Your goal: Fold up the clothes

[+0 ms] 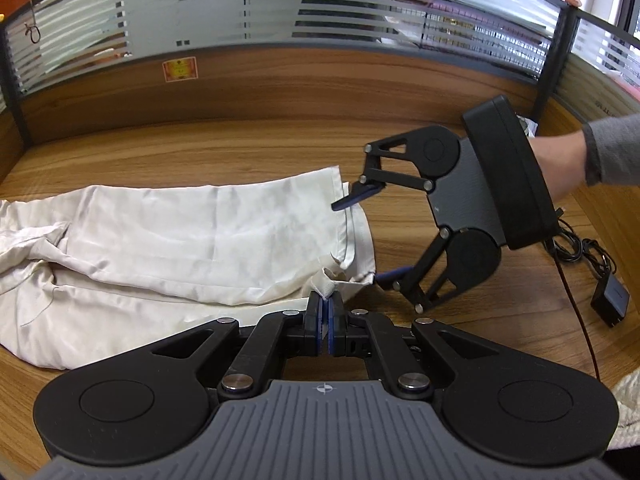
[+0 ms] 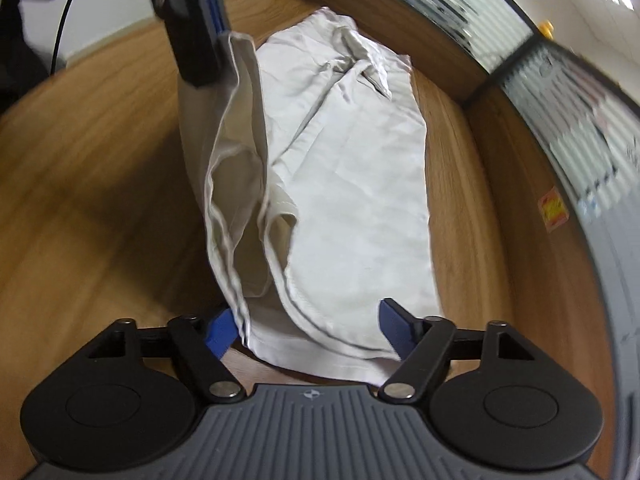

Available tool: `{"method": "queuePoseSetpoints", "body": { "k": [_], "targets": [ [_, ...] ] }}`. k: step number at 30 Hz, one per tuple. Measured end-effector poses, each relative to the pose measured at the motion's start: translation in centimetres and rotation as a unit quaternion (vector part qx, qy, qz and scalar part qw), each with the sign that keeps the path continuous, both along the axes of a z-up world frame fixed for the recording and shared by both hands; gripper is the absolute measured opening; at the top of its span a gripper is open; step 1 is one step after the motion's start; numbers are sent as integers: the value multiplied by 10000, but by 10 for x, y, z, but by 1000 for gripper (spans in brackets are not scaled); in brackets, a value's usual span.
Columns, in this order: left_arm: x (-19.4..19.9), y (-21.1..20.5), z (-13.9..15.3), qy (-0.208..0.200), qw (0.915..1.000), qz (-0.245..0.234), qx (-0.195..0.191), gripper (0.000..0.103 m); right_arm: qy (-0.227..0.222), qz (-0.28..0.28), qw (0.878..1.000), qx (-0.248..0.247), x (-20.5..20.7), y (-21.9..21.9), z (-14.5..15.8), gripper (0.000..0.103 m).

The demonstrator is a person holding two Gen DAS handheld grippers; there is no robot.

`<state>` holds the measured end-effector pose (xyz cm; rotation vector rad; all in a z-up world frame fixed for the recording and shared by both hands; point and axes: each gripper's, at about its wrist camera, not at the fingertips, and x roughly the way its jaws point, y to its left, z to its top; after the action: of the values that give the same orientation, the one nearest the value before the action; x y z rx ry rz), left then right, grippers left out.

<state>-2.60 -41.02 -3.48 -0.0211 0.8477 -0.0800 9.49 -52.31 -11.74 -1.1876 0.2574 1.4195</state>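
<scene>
Wooden desk [image 1: 248,148], walled by low wood-and-glass partitions [image 1: 280,80]. Flat on it: white trousers [image 1: 192,232], stretched lengthwise, hem end lifted. At the right edge, black cable [image 1: 580,248] and small black adapter [image 1: 611,300].

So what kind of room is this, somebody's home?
More likely an office cubicle. The white garment lies on a wood-grain desk fenced by a wooden partition topped with frosted, striped glass, and a cable with a power adapter trails at one side.
</scene>
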Motion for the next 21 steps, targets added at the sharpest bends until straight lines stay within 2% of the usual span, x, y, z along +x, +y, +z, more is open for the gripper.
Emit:
{"method": "queuePoseSetpoints", "body": {
  "k": [1,4,6,9,12,21],
  "targets": [
    [0,0,-1,14,10000,-3,-9,3,-20,119,9999,-44,1,0,1,72],
    [0,1,-2,7,10000,18,-52,3,-40,428,9989,-183,1,1,3,50],
    [-1,1,-3,9,9999,27,-101,3,-2,568,9980,-287,0,2,5,24],
    [-3,2,-5,26,9999,37,-155,3,53,772,9960,-449,-4,4,8,12],
    [-6,5,-7,23,9998,66,-191,3,54,795,9954,-537,-8,7,13,6],
    [-18,23,-2,-359,9987,307,-196,3,-357,457,9977,-354,-16,27,35,4]
  ]
}}
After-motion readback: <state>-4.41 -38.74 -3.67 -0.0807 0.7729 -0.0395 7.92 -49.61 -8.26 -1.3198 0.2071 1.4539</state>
